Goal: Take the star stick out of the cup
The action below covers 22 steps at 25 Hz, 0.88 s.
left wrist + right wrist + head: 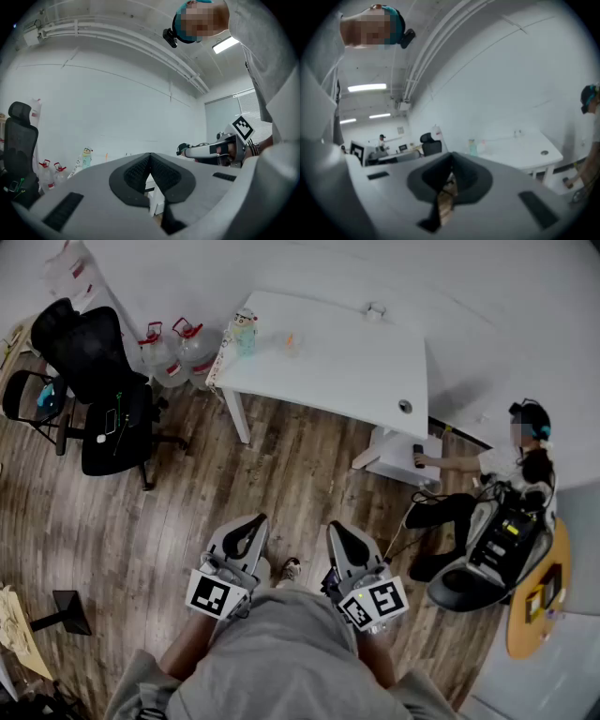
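- head view: the left gripper (251, 521) and the right gripper (339, 529) are held close to the body. both are closed with nothing in them.
- the cup (291, 343) stands on the white table (356, 371), well apart from both grippers and near a green bottle toy (246, 334).
- i think the good way is to walk up close first, then open one gripper before reaching.
- the star stick is too small to see here. only a tiny orange bit shows at the cup.
- left gripper view: the jaws are pressed together and nothing is between them. the cup is a speck far off, so i cannot be sure of it.
- right gripper view: this one is blurry. the jaw tips meet, and only floor shows through the gap below them.
- the cup is a pale blob on the table.
- later, i would pinch the stick near its top and lift straight up, so the cup does not tip.
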Tool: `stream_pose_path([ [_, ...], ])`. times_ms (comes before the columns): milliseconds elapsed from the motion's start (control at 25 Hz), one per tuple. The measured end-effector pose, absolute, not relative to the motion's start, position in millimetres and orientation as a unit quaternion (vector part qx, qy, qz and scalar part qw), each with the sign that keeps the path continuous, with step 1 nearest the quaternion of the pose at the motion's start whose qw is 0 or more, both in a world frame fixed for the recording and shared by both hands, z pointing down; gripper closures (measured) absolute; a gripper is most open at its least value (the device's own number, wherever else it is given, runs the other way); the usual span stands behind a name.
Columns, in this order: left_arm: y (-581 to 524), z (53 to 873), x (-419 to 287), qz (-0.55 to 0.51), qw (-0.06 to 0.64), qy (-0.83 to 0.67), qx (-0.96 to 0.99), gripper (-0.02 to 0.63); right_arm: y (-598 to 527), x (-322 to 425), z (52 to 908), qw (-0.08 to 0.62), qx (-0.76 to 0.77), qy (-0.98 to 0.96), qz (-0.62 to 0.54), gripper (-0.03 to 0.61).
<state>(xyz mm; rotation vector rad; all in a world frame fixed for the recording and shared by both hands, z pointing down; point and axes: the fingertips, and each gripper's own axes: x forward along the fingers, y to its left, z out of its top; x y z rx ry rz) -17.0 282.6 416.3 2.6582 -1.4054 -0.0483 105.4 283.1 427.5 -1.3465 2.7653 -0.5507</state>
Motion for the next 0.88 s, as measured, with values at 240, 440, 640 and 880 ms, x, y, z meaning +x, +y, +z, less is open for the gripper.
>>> stream_pose_path([
  [240,324,415,10,-0.009,0.063,-0.479,0.876,0.584,319,137,434,0.004,-0.420,0.890,-0.179,0.543],
  [440,346,421,6,-0.010,0.059,-0.494,0.867,0.584,336,138,438,0.004,-0.413,0.894,-0.175,0.543],
  [640,349,415,16,-0.014,0.044,-0.475,0.879,0.584,351,143,434,0.012,-0.423,0.888,-0.179,0.543],
  [880,345,406,12,-0.021,0.048,-0.461,0.886,0.584,349,128,435,0.012,-0.425,0.884,-0.192,0.543],
])
